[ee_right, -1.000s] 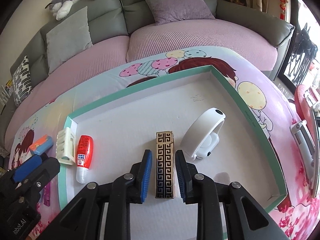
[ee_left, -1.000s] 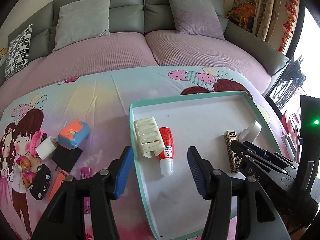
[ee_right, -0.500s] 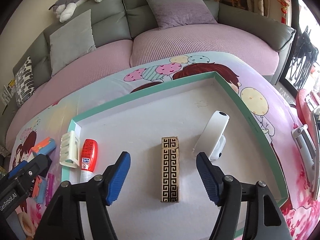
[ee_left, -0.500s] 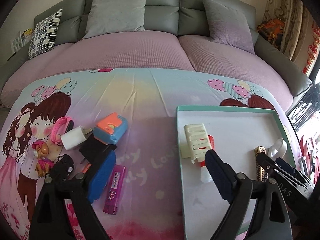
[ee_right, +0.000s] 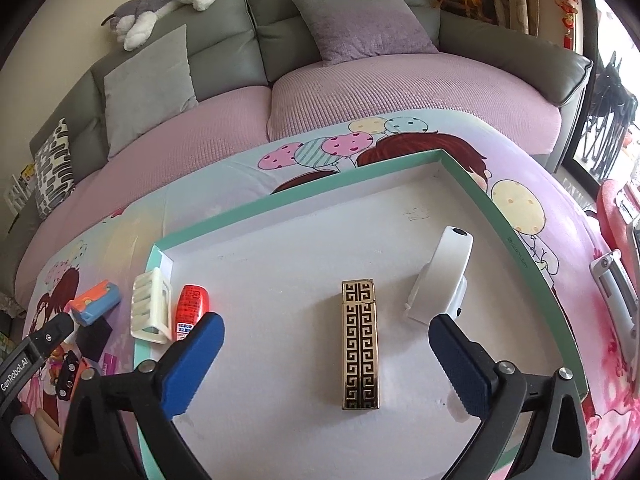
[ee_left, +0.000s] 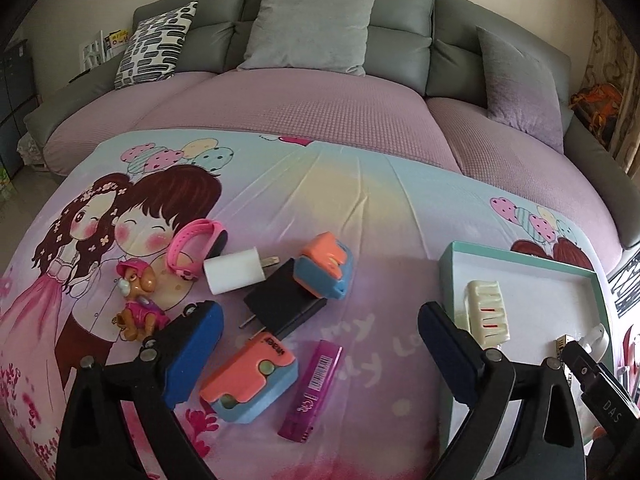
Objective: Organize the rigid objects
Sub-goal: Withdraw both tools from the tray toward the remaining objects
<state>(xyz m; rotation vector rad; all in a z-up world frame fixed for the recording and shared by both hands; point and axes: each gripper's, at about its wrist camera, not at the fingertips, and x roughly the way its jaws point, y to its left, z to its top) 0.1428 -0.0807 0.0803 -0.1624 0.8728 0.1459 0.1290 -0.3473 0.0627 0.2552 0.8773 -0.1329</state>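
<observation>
The right gripper (ee_right: pixel 326 354) hangs over the tray (ee_right: pixel 472 192) with its blue-padded jaws spread wide, having just been opening. The gold-and-black patterned lighter (ee_right: pixel 359 342) lies flat on the white tray floor between the pads, touching neither. Just beyond the right pad sits a white wristband (ee_right: pixel 442 276) on its edge. At the tray's left wall lie a cream ridged clip (ee_right: pixel 150 306) and a red-capped glue bottle (ee_right: pixel 192 306), side by side.

The left gripper (ee_left: pixel 320 346) is over the cloth to the left of the tray, its jaws also far apart after widening in the last moment and closed on nothing. Between and below its pads lie an orange-and-blue stapler (ee_left: pixel 250 380), a purple slim box (ee_left: pixel 312 390) and a black plug adapter (ee_left: pixel 280 306). Further off are a second orange-and-blue piece (ee_left: pixel 326 266) resting against the black adapter, a white charger plug (ee_left: pixel 236 270), a pink wristband (ee_left: pixel 192 246) and a small pink toy pup (ee_left: pixel 138 300). A black toy car is partly hidden behind the left pad.

Everything rests on a cartoon-printed tablecloth (ee_left: pixel 340 200) with balloons and two drawn girls. Behind it stands a curved grey sofa (ee_left: pixel 400 12) with a mauve seat cover, grey cushions, one black-and-white patterned cushion (ee_left: pixel 154 46), and a plush dog (ee_right: pixel 160 6) on the backrest.
</observation>
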